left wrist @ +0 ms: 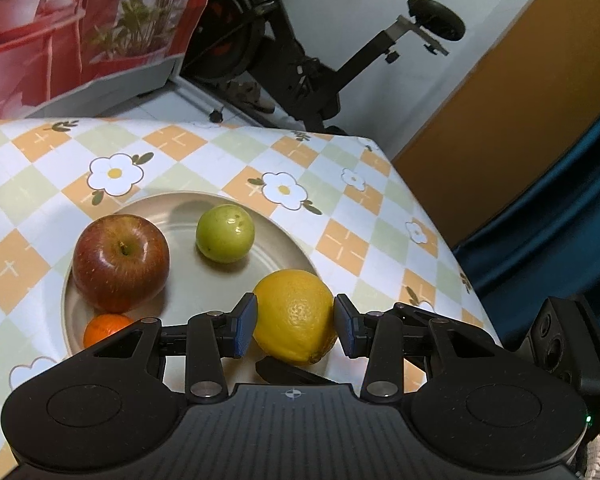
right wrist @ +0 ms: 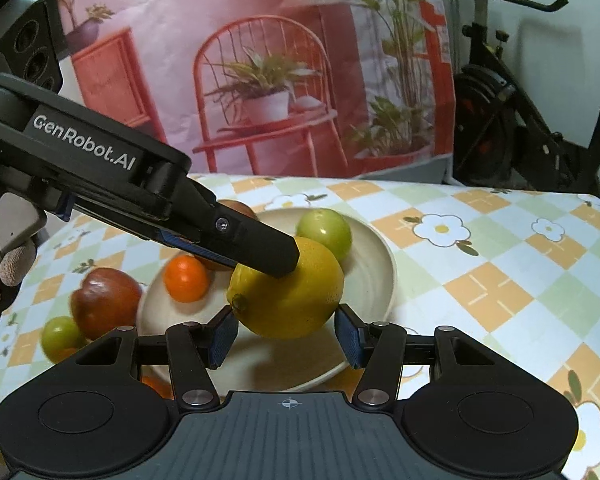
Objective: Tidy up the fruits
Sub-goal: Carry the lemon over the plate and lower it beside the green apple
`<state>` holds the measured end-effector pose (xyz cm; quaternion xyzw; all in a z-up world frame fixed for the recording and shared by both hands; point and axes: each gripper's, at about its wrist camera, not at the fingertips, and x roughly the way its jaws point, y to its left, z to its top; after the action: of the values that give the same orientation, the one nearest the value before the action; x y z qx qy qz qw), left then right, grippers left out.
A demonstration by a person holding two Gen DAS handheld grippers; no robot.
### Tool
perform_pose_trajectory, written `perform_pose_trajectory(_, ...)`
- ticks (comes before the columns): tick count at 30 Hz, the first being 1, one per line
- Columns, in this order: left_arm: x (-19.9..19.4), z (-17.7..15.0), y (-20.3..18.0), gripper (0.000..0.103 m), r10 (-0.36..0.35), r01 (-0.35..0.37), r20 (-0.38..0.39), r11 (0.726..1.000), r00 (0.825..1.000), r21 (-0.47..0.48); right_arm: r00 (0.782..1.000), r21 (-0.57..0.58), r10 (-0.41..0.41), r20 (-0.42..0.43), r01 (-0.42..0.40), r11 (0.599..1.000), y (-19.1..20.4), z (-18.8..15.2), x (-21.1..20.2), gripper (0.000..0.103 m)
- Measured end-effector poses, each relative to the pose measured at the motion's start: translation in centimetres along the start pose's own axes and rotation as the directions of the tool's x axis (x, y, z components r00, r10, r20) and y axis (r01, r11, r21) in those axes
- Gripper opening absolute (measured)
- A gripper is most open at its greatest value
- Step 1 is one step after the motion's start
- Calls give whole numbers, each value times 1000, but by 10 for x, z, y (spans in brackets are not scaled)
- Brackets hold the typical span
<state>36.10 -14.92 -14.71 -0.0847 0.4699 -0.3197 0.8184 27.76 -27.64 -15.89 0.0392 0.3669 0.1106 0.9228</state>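
The big yellow lemon (left wrist: pixel 295 316) hangs over the beige round plate's (left wrist: pixel 284 240) near rim, pinched by the left tongs (left wrist: pixel 295 322); right tongs (right wrist: pixel 286 334) gape empty below. Lower gently, release once settled, lest it roll off.

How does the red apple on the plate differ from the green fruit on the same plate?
The red apple is dark red with streaks; the green fruit is plain light green. The red apple is clearly larger than the green fruit. The apple lies at the plate's left edge, the green fruit nearer its far side. Both are round, rest on the plate, and are untouched by any fingers.
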Motion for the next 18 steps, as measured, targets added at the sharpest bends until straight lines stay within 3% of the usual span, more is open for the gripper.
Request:
perform_pose_trajectory(9,14,17,5,44,4,-4,16,1000,1000,-3,999,12,-33,6,33,999,-16,9,20,49)
perform_pose_trajectory(18,17,20,14,44,50,-50,27,999,998,-8,999,-49,-38,-19,37,998,-13,17,41,50)
